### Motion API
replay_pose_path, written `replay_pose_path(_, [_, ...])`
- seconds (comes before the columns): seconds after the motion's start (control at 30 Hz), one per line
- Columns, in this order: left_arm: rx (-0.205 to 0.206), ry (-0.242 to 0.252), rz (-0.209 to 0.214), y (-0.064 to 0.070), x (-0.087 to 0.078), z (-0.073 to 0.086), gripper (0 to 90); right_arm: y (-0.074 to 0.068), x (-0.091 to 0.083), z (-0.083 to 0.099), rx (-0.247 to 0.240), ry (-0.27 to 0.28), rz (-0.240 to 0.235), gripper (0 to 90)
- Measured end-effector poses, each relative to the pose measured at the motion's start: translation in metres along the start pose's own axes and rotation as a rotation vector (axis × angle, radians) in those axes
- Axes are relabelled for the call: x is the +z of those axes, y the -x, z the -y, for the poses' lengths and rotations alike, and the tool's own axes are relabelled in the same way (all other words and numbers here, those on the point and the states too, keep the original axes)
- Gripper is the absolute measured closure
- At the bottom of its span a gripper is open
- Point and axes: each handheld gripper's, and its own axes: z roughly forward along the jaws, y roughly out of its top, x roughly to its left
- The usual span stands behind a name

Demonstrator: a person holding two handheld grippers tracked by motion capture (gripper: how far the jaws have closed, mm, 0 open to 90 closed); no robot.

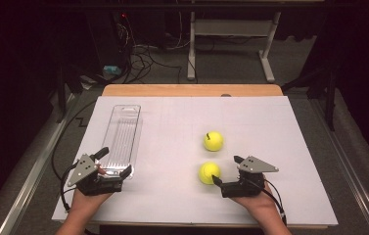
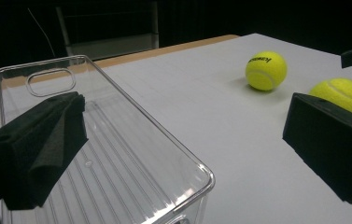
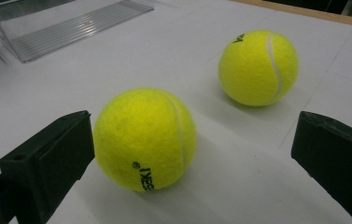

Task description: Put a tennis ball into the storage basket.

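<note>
Your right gripper (image 3: 183,154) has its jaws spread wide around the near tennis ball (image 3: 144,139) on the counter (image 1: 172,142), one jaw beside it; the far ball (image 3: 258,67) sits beyond. Your left gripper (image 2: 178,154) (also open) straddles the clear tray's (image 2: 117,154) near corner, cut off below.

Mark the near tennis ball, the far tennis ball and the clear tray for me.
near tennis ball (image 3: 144,139): right gripper view, middle of its felt.
far tennis ball (image 3: 258,67): right gripper view, middle of its felt.
clear tray (image 1: 114,137): high view, its left wall.
</note>
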Motion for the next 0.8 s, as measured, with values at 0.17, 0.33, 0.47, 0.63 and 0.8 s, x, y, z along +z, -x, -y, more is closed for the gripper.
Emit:
replay_pose_path(0.17, [-0.001,0.003,-0.001,0.0,0.0,0.0,0.7,-0.006,0.01,-0.003,-0.01,-0.01,-0.02,0.0])
replay_pose_path(0.33, [-0.002,0.006,-0.002,0.0,0.0,0.0,0.7,-0.011,0.018,-0.006,-0.014,-0.021,-0.034,0.0])
replay_pose_path(0.47, [-0.002,0.006,-0.002,0.0,0.0,0.0,0.7,-0.012,0.022,-0.007,-0.016,-0.03,-0.039,0.0])
replay_pose_path(0.63, [-0.001,0.006,-0.001,0.0,0.0,0.0,0.7,-0.012,0.027,-0.007,-0.009,-0.06,-0.047,0.0])
replay_pose_path(0.8, [-0.002,0.005,0.001,0.0,0.0,0.0,0.7,-0.014,0.034,-0.006,-0.012,-0.099,-0.059,0.8])
